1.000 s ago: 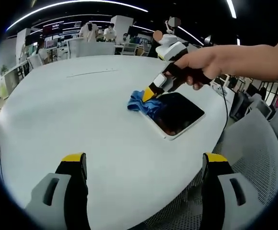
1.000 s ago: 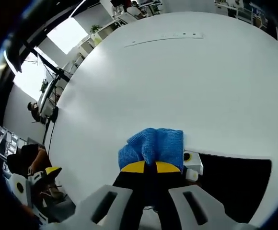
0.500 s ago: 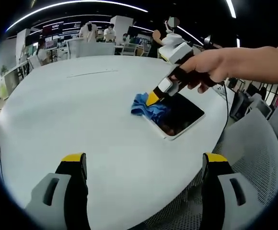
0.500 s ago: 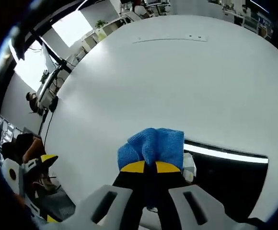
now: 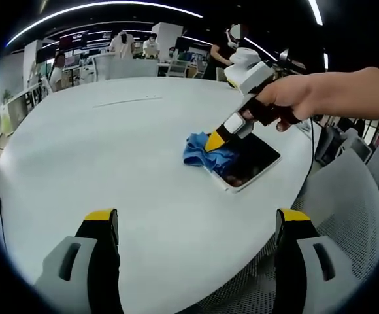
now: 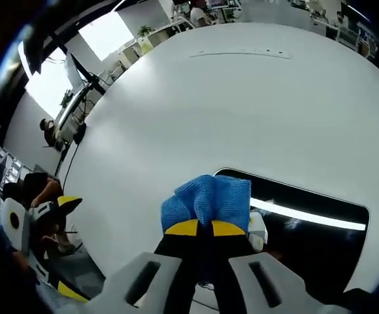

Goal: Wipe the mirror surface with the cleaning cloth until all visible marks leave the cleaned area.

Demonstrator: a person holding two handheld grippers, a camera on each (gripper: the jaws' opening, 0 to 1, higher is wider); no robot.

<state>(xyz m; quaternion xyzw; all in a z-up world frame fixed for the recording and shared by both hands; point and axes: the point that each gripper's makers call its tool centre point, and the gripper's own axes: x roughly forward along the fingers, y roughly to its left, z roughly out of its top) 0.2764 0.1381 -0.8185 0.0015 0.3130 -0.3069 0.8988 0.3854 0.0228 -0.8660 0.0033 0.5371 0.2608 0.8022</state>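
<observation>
A dark rectangular mirror (image 5: 248,164) with a white frame lies flat on the round white table (image 5: 98,144), near its right edge. My right gripper (image 5: 214,141), held by a hand, is shut on a blue cleaning cloth (image 5: 202,152) and presses it onto the mirror's left end. In the right gripper view the blue cloth (image 6: 208,200) bunches up just beyond the yellow fingertips (image 6: 184,227), over the near left corner of the mirror (image 6: 307,232), which reflects a ceiling light strip. My left gripper (image 5: 196,224) hangs open over the table's near side, holding nothing.
A grey mesh chair (image 5: 346,216) stands at the table's right edge. People and desks fill the office (image 5: 137,52) beyond the far side. The left gripper (image 6: 39,216) shows at the left of the right gripper view, near a seated person.
The right gripper has slid the cloth to the right and nearer, further onto the mirror. The left gripper has stayed still and open.
</observation>
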